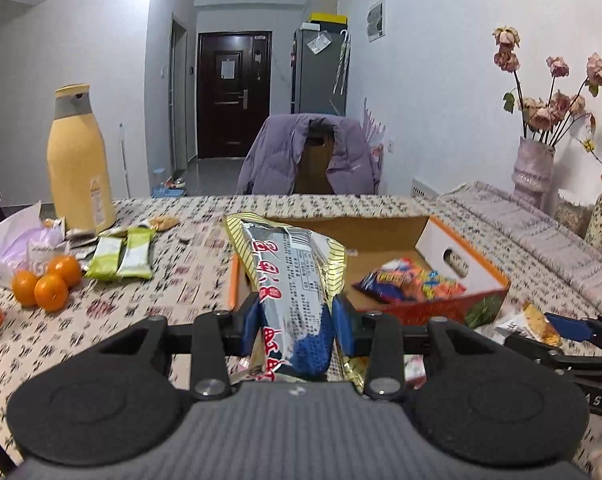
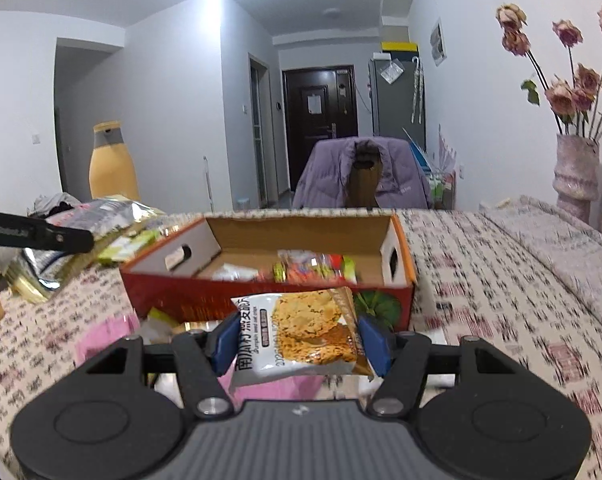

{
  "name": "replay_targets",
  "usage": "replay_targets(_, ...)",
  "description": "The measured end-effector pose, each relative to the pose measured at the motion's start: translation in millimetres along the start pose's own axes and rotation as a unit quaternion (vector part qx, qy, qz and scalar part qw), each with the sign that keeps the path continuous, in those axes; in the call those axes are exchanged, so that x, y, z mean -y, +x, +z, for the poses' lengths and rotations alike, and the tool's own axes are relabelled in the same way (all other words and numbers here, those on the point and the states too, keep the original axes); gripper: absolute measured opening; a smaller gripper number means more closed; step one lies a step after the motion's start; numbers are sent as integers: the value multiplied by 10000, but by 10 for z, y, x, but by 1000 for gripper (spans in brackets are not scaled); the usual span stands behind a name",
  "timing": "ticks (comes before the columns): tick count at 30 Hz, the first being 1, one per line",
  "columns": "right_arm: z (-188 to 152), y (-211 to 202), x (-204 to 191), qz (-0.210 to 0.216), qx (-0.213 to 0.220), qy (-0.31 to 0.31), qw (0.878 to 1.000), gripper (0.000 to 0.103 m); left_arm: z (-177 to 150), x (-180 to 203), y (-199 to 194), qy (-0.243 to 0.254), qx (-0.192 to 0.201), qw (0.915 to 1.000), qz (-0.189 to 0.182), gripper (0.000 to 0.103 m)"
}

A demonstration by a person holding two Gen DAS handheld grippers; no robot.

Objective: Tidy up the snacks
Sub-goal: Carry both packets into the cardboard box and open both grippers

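We hold a long snack bag (image 1: 297, 288) tight in our left gripper (image 1: 295, 320) and a cookie pack (image 2: 301, 332) in our right gripper (image 2: 299, 340), both lifted near the box (image 2: 401, 248), so they can go in.

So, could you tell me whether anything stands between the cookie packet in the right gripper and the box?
Nothing visible does. The right gripper holds the cookie packet just short of the box's red near wall, which it must clear; the open top is unobstructed, with snacks already inside.
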State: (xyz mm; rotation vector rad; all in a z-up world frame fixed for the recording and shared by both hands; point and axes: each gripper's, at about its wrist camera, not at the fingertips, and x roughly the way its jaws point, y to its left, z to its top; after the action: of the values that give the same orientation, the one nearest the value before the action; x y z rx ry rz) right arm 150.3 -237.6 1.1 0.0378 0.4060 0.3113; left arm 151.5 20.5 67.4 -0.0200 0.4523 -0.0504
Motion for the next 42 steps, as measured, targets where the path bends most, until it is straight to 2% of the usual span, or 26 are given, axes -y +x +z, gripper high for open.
replay_targets(11, 641, 460, 9, 120, 412, 4, 9991, 62, 439, 154, 511, -140, 163, 9997, -112, 39)
replay_targets(19, 973, 1125, 98, 191, 195, 26, 9996, 62, 584, 211, 1113, -241, -72, 9997, -77, 39)
replay_targets(23, 988, 1418, 128, 102, 41, 63, 9999, 62, 603, 153, 1392, -378, -158, 9992, 4, 39)
replay_targets(28, 831, 1623, 168, 24, -37, 173, 9998, 62, 516, 69, 1682, -526, -312, 9980, 164, 39)
replay_targets(35, 695, 1774, 211, 10, -335, 226, 9992, 64, 402, 59, 1794, -456, -399, 9981, 100, 40)
replay_targets(38, 681, 1745, 194, 9, -310, 224, 9993, 71, 374, 57, 1784, -447, -322, 9984, 96, 48)
replay_targets(39, 674, 1738, 195, -7, -296, 233, 9993, 78, 366, 49, 1773, -455, -283, 9985, 127, 56)
replay_targets(40, 680, 1737, 194, -13, -301, 259, 9992, 81, 363, 43, 1762, -481, -235, 9985, 132, 68)
replay_targets(42, 678, 1720, 223, -19, -295, 349, 9990, 88, 362, 24, 1723, -539, -105, 9984, 166, 80)
